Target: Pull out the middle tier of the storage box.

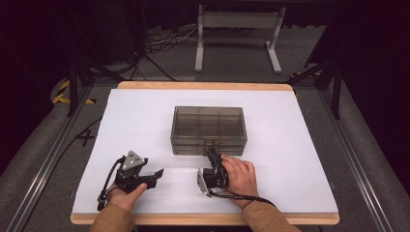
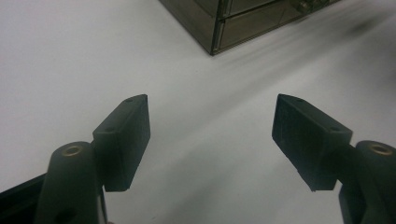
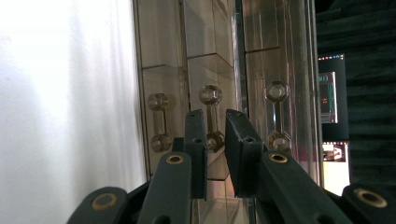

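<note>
drawer box (image 1: 209, 129), right claw (image 3: 215, 122) at middle handle (image 3: 211, 116)

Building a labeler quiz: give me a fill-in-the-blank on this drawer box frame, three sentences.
1. The right gripper has its jaws around the ____ of three handles on the drawer box.
2. The left gripper has its jaws ____ and holds nothing.
3. The drawer box stands on a ____ table.

Missing words: middle; open; white

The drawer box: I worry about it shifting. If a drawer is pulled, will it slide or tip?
The drawer box looks like light clear plastic on smooth white paper, so it may slide. It sits low and wide, so tipping seems unlikely.
</note>
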Available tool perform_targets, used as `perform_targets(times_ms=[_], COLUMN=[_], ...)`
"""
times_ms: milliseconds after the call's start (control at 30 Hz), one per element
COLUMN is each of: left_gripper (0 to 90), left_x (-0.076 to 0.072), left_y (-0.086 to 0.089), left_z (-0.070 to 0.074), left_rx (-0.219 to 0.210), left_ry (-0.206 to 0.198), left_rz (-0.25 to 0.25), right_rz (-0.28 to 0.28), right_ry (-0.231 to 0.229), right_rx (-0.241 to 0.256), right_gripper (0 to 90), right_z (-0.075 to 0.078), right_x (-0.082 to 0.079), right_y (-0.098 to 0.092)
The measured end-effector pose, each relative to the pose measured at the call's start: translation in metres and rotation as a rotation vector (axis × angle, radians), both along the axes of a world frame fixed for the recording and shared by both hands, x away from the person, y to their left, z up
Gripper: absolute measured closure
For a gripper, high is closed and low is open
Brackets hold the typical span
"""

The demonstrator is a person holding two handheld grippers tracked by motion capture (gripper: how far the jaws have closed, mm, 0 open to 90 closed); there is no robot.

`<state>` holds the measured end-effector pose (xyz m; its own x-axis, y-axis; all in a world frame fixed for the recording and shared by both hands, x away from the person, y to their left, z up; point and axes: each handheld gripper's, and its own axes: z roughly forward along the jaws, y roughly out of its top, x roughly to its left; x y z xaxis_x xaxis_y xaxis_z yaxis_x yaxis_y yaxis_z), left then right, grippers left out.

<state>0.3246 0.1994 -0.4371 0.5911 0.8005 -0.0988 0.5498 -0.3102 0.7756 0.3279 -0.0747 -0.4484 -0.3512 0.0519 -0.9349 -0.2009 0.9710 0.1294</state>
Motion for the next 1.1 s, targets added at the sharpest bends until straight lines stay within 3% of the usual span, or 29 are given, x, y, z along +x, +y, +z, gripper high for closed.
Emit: perform_targets(times_ms=[367, 767, 833, 1100], left_gripper=[28.5, 28.5, 28.5, 28.5], left_x=[0.0, 0.0, 0.001, 0.002], left_y=[0.0, 0.0, 0.0, -0.001], left_z=[0.0, 0.0, 0.0, 0.0], left_rx=[0.0, 0.0, 0.001, -0.002], left_ry=[0.0, 0.0, 0.003, -0.001], left_rz=[0.001, 0.0, -0.002, -0.003], right_rz=[0.016, 0.03, 0.041, 0.052], right_ry=[-0.008, 0.027, 0.023, 0.036], right_rx=[-0.006, -0.003, 0.01, 0.034], right_gripper=[79.6, 78.4, 73.4, 71.7], right_z=[0.004, 0.002, 0.004, 0.009], right_x=[-0.016, -0.02, -0.021, -0.026], right_y=[-0.001, -0.003, -0.003, -0.007])
